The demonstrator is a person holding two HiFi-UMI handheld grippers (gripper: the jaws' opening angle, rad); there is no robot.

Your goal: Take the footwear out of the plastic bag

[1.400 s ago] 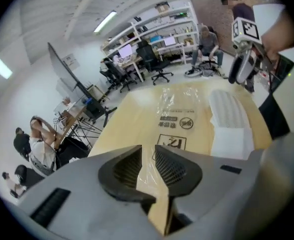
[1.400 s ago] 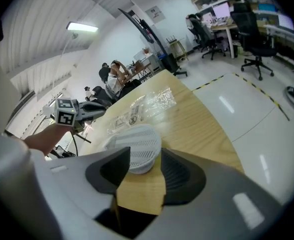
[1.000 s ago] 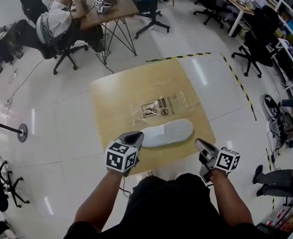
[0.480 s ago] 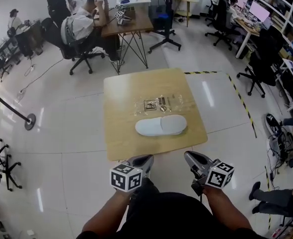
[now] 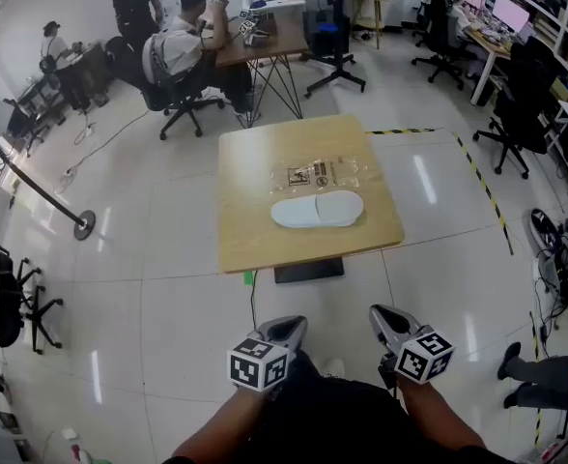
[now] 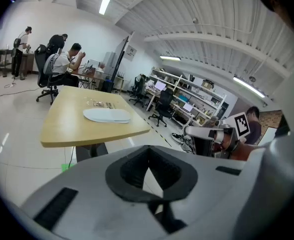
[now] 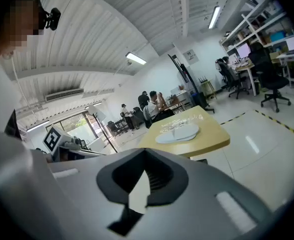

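Far ahead of left gripper (image 5: pixel 289 328) and right gripper (image 5: pixel 382 315), both pressed together and empty: white slipper (image 5: pixel 317 209) on table (image 5: pixel 255 232), plastic bag (image 5: pixel 323 173) just beyond.

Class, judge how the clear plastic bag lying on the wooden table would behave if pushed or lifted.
The plastic bag looks thin, crinkled and flat, so it is probably very light and floppy, sagging when lifted. On the smooth table a push would likely slide or bunch it. It seems unlikely to roll or break.

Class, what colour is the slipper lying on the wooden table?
The slipper is white; the head view shows it best.
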